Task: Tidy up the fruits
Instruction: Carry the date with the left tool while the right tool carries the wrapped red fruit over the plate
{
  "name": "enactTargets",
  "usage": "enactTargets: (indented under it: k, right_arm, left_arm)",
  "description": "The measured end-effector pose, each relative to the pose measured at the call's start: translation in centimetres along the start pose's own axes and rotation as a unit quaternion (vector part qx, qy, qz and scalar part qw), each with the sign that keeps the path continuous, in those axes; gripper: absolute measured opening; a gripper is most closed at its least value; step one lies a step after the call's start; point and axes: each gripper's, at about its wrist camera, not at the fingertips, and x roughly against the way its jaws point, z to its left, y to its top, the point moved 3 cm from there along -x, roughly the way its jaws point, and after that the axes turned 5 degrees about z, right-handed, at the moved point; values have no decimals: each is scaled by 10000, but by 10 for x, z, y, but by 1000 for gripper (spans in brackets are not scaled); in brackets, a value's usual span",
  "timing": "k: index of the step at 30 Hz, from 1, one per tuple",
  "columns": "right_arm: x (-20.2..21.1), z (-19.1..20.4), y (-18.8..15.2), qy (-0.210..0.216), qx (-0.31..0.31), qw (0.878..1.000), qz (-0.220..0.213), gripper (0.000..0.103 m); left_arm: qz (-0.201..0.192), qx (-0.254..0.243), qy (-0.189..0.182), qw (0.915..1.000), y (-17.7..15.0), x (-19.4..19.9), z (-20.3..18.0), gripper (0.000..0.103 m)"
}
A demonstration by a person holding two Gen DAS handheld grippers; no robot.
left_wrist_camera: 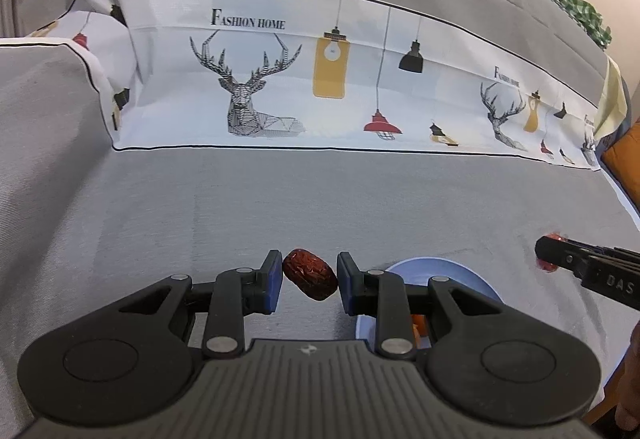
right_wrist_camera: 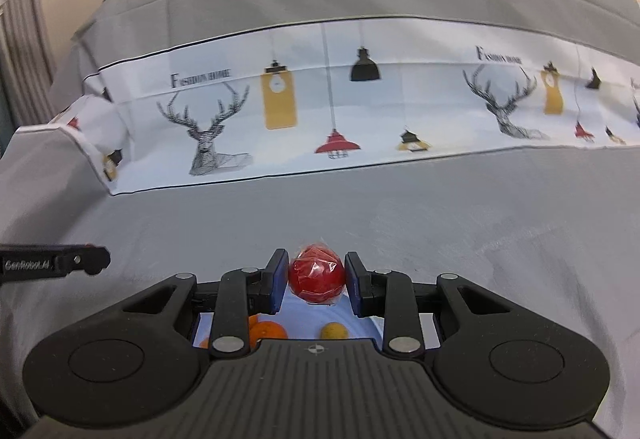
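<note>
Both tongs loaded, blue plate below and between them.

My left tongs (left_wrist_camera: 308, 281) grip a wrinkled red date (left_wrist_camera: 310, 274), its long axis skewed across the pads; the blue plate (left_wrist_camera: 472, 279) lies just right of it on the grey surface (left_wrist_camera: 280, 199). My right tongs (right_wrist_camera: 316, 279) pinch a wrapped red ball fruit (right_wrist_camera: 317, 275) over the plate's far part, nearer the drop; I see an orange (right_wrist_camera: 267, 330) and a yellow fruit (right_wrist_camera: 333, 330) in the plate.
</note>
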Motion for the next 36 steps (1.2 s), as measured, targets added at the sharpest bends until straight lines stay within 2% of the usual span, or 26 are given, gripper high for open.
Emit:
enactTargets:
  k: [7,14,19,36]
  right_arm:
    - [-2,0,2,-14,-14,10000,49,32]
    - [-3,6,1,20,205,9997,131,32]
    - [-3,10,0,15,283,9995,139,32]
    - [-6,13,0,70,402,9989,236,32]
  left_arm:
    - [40,-198,-117,9997,-2,-7,-14,32]
    - [93,-536,-463,9974,-10,-10,-37,32]
    - [293,-776,-756,9937,-18,-15,-49,32]
    - [558,-1051,-825,9895,-26,-28,-59,32]
